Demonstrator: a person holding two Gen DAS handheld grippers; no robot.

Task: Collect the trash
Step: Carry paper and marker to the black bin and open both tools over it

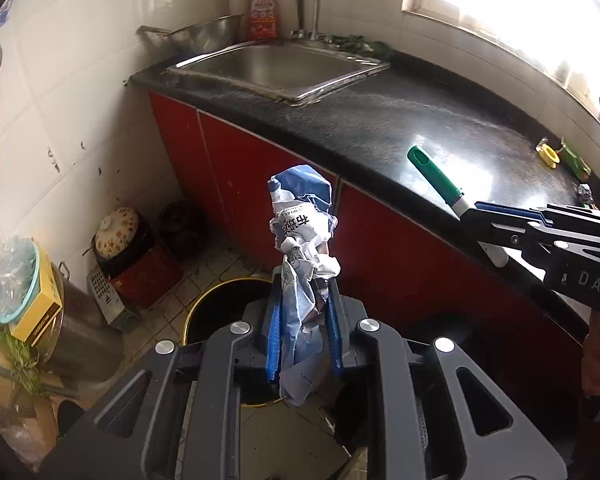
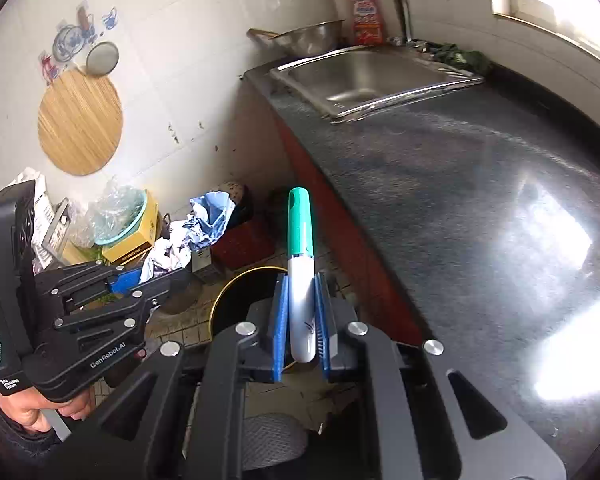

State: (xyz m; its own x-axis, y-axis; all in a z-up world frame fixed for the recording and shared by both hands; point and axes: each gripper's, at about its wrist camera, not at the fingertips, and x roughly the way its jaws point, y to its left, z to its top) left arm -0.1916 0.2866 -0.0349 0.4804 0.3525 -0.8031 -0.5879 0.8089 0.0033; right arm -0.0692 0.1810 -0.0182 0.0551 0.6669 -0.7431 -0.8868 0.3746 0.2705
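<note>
We see the left gripper point(image 1: 304, 312) squeezing a crumpled blue and white wrapper point(image 1: 304, 240) tight between its blue pads point(image 1: 274, 340), and the wrapper sticks up past the tips. Beside it, the right gripper point(image 2: 303, 312) pinches a white marker with a green cap point(image 2: 300, 264), and the cap end points away from us. In the right wrist view we also see a hand point(image 2: 32, 412) holding the left gripper's black handle on the left side. Just under both grippers, down on the tiled floor, sits a round black trash bin with a yellow rim point(image 1: 220, 308). To the right of the bin stand the red cupboard doors point(image 1: 236, 168) with the dark shiny counter point(image 1: 380, 120) on top. Far along the counter is a metal sink point(image 1: 280, 68) with a curved tap point(image 1: 306, 0), a metal bowl point(image 1: 204, 34) and a red bottle point(image 1: 263, 8) next to it. On the far right of the counter lie a small yellow thing point(image 1: 548, 155), a green thing point(image 1: 576, 160) and a bit of foil point(image 1: 585, 193). On the left wall hangs a round wooden board point(image 2: 80, 122).
</note>
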